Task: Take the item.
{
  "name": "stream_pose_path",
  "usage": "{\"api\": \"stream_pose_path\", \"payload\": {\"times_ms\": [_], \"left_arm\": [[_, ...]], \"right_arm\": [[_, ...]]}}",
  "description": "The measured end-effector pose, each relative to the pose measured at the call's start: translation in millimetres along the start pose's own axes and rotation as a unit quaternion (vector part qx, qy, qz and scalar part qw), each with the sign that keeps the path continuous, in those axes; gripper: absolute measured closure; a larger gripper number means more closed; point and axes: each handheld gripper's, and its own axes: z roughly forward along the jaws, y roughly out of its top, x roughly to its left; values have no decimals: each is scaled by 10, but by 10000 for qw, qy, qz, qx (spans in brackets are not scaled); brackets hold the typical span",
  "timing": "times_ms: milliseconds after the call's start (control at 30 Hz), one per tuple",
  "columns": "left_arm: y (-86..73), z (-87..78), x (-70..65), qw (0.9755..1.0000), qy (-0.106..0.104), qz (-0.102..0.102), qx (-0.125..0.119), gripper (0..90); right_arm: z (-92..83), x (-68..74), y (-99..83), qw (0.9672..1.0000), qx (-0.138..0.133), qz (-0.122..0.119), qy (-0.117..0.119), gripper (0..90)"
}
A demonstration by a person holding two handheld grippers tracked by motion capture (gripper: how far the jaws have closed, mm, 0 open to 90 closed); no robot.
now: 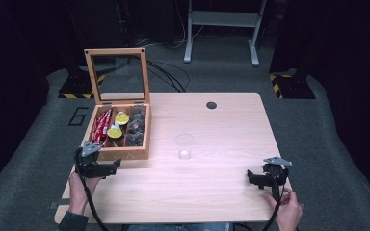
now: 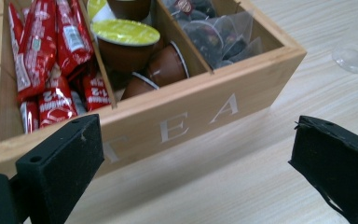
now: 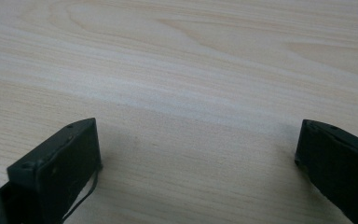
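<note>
Bamboo tea box (image 1: 125, 153) sat at the left of the high view, its glass-paned lid (image 1: 117, 73) propped upright at the back, presumably so that the compartments stayed reachable from above and from the front. Contents ran left to right: red sachets (image 1: 101, 127), then yellow-lidded capsules (image 1: 115, 132), then dark pyramid tea bags (image 1: 136, 129). The left gripper (image 1: 107, 168) hovered at lower left of that view, just beside the box's front wall, jaws wide apart and empty; in the left gripper view its camera looked over the lettered front panel (image 2: 191, 119) into the compartments, which reads as lining up for a pick. The brown capsules (image 2: 126, 44) lay tipped against each other, so a grasp by the rim looked likelier than by the body. A clear plastic cup (image 1: 184, 145) stood upright and empty near frame centre, well apart from the box, probably placed as the receiving vessel. The right gripper (image 1: 257, 178) rested low at lower right, jaws likewise apart with nothing between them; the right gripper view showed bare wooden table (image 3: 191, 70) ahead, suggesting it was parked out of the way.
</note>
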Motion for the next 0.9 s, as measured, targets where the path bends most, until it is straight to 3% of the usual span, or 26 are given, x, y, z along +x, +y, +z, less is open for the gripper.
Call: {"api": "stream_pose_path", "payload": {"times_ms": [533,900], "left_arm": [[352,155,1,9995,-294,119,-77,78],[564,360,4,9987,-403,309,79,146]], "right_arm": [[0,0,0,10000,-2,1,-1,0],[0,0,0,10000,-1,1,-2,0]]}}
